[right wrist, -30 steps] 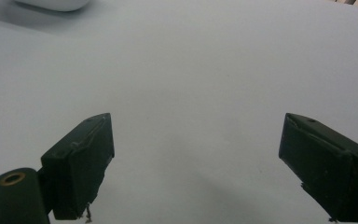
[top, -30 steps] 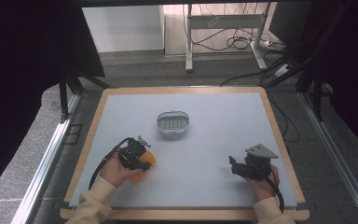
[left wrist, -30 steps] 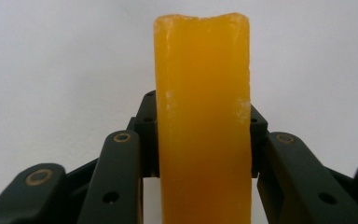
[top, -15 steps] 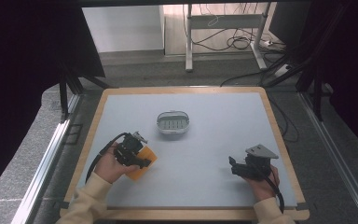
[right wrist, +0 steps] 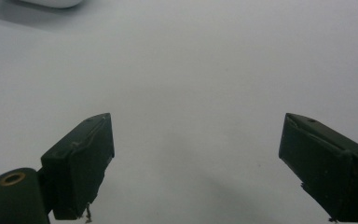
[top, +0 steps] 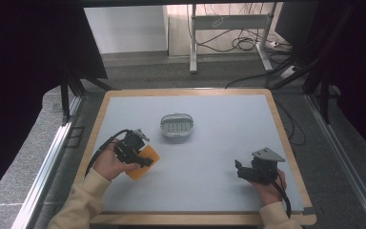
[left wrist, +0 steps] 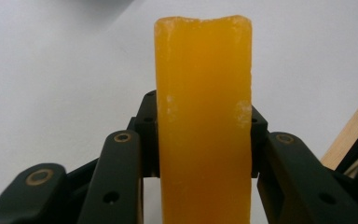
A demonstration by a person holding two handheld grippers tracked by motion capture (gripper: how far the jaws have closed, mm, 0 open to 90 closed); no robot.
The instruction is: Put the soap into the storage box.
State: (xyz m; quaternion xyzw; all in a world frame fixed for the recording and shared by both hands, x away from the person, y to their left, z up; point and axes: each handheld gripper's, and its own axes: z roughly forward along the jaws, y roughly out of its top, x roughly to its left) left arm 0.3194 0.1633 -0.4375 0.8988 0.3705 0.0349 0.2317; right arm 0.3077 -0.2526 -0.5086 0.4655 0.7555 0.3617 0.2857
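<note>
- No brand, label or writing can be read on anything here.
- The left gripper [top: 140,155] is clamped on the orange sponge [top: 145,162] — in the left gripper view the sponge [left wrist: 204,130] stands up between both jaws, pinched at its sides.
- Since a second ago that gripper and sponge have drawn back toward the table's [top: 219,114] left front, farther from the metal dish [top: 177,125].
- The right gripper [top: 240,169] has stayed put near the right front edge, jaws spread wide over bare white surface.
- Count — one sponge, one dish, two grippers.
</note>
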